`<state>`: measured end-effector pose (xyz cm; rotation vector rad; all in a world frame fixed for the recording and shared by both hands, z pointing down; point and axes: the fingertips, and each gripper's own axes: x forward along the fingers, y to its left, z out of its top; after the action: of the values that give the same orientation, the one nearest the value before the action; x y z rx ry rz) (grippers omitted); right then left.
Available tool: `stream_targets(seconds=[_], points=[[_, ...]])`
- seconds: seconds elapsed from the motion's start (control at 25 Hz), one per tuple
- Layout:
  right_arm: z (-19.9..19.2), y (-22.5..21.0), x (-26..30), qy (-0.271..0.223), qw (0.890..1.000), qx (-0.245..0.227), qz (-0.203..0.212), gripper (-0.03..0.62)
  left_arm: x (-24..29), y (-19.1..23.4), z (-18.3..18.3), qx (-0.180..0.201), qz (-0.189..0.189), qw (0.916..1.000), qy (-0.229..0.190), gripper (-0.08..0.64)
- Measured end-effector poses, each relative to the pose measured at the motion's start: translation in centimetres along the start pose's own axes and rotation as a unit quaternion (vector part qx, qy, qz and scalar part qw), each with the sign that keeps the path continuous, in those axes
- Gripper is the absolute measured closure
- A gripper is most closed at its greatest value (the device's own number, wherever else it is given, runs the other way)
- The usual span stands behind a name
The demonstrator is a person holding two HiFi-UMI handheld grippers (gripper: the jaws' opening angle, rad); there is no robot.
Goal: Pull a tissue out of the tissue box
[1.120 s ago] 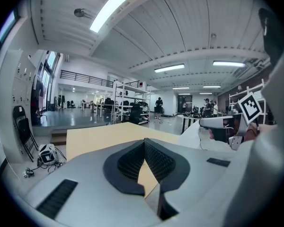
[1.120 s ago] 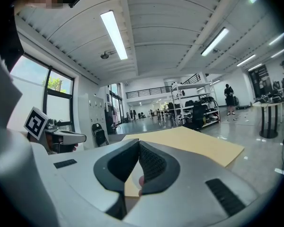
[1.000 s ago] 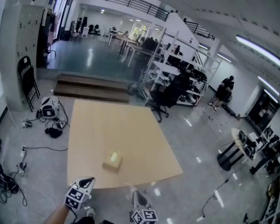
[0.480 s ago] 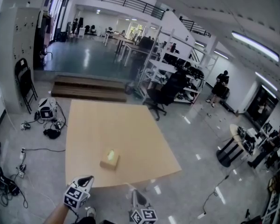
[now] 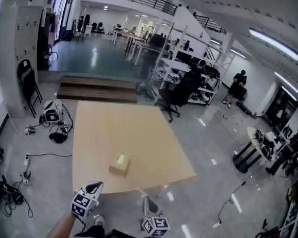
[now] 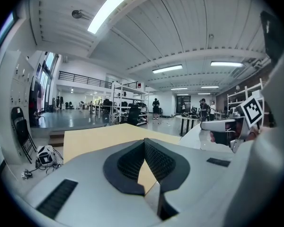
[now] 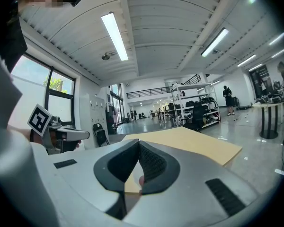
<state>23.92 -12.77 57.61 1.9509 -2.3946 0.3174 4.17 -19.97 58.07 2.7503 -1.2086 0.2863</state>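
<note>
The tissue box sat on the tan tabletop, nearer its front edge than its middle, with something pale at its top opening that was probably a tissue, though it was too small to be sure. Both tools hung below that front edge, well apart from the box. The left tool had its 2 pads pressed together at the tips with nothing between them. The right tool was closed the same way and also empty. No loose tissue showed anywhere on the tabletop. A box with 1 sheet standing up would look like this both ahead of a pull and after one, so the stage could not be settled.

Several things could go wrong. The box looked small and light, so a pull with nothing bracing it would likely lift it or drag it toward the edge. Pads closing on only the tip of the sheet could tear it or slip off. A bite too deep could snag the cardboard opening or bring out several sheets.
</note>
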Motion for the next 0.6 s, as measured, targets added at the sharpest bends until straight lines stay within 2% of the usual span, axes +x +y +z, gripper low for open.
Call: stream_targets(seconds=[0.6], points=[[-0.44,0.70,0.01,0.010,1.000,0.002,0.002,0.591,-0.22,0.11,-0.63,-0.006,-0.002,0.9999,0.009,0.552]])
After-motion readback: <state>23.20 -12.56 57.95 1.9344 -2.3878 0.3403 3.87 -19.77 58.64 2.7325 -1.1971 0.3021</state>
